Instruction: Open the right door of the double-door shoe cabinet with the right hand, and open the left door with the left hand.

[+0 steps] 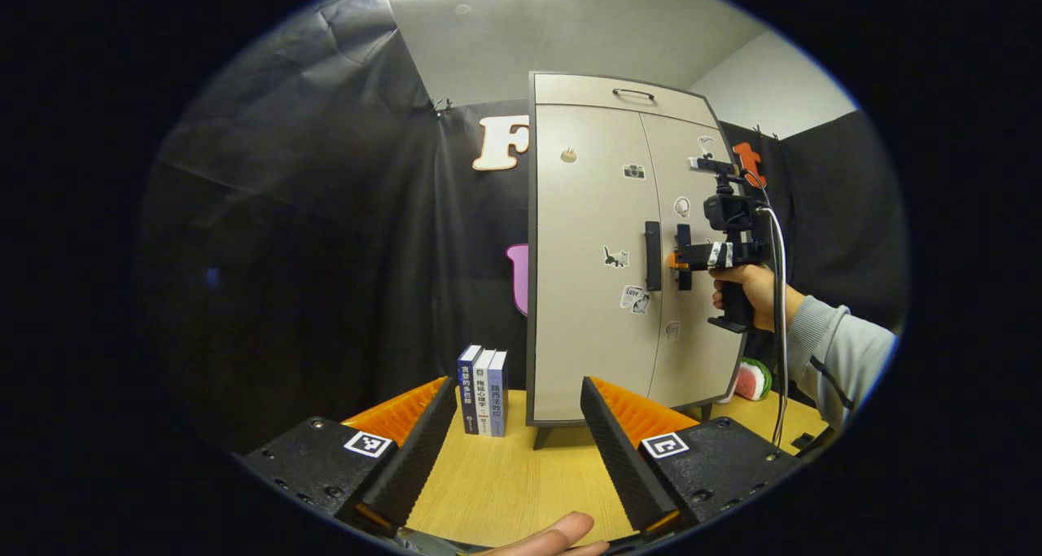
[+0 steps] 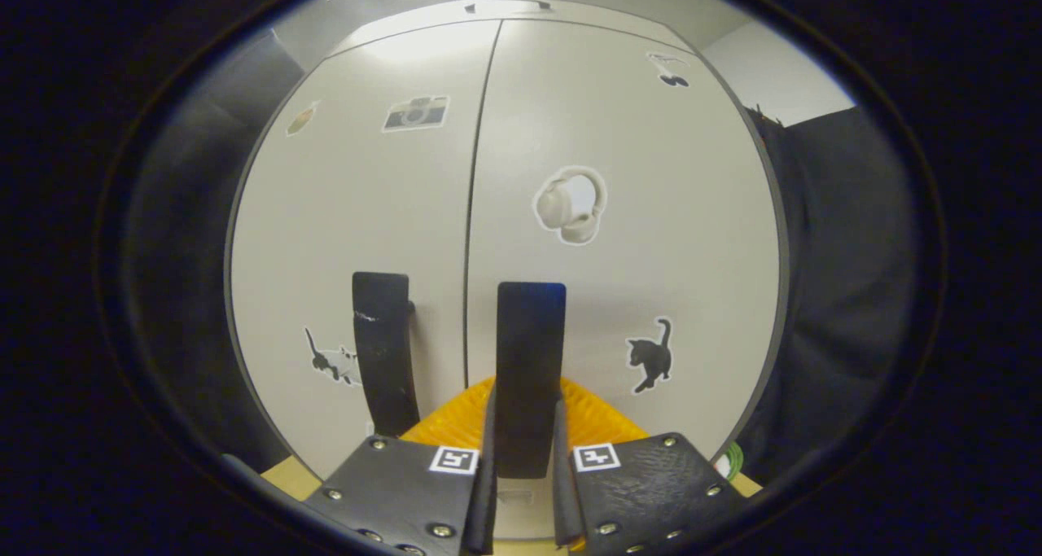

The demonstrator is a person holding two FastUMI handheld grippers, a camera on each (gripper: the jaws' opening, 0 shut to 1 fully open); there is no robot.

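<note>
Black vertical right door handle [image 2: 529,377], its lower end hidden, sits pinched between the right tool [image 2: 521,491]; the left tool [image 1: 505,458] hangs spread, well short of the beige cabinet [image 1: 602,255].

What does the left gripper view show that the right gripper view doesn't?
Left gripper view: the books on the table, the whole cabinet, and the hand holding the right gripper. Right gripper view: up close, that gripper's fingers hugging the right handle, plus a black cat sticker beside it. Both: the two doors shut, the left handle untouched, the camera sticker.
</note>
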